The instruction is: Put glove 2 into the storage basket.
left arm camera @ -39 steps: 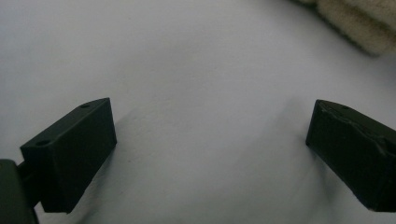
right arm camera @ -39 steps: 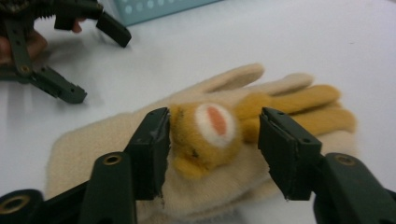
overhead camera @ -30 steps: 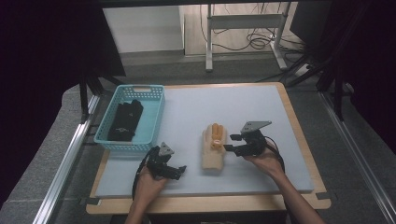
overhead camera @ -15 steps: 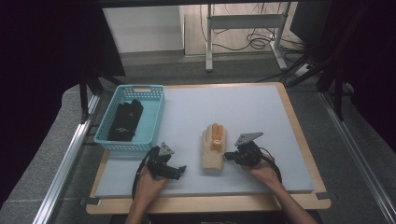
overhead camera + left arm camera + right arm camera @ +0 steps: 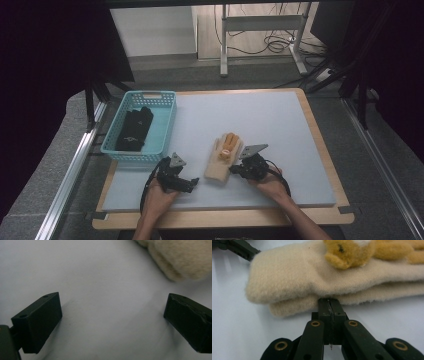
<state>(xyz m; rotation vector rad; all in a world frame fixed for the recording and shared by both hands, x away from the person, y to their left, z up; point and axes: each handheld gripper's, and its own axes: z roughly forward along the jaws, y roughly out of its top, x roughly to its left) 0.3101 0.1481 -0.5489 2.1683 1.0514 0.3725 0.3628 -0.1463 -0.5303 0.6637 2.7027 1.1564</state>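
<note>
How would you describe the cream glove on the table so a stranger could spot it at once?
Start at the pale blue mat on the table. Near its front edge, between the person's two hands, lies the cream glove. Unlike the black gloves in the turquoise basket, it is fleecy, with golden-orange plush on top.

The work surface is a pale grey mat (image 5: pixel 260 120) laid on a wooden board (image 5: pixel 320 145), whose light edge shows along the right and near sides. Grey speckled flooring (image 5: pixel 55 175) surrounds it. Metal rails (image 5: pixel 70 172) run along the left and right sides. At the far end stands a white panel (image 5: pixel 150 32), and to its right a metal stand (image 5: pixel 260 25) with cables (image 5: pixel 272 45) coiled on the floor beneath. Dark areas close in on both sides.
</note>
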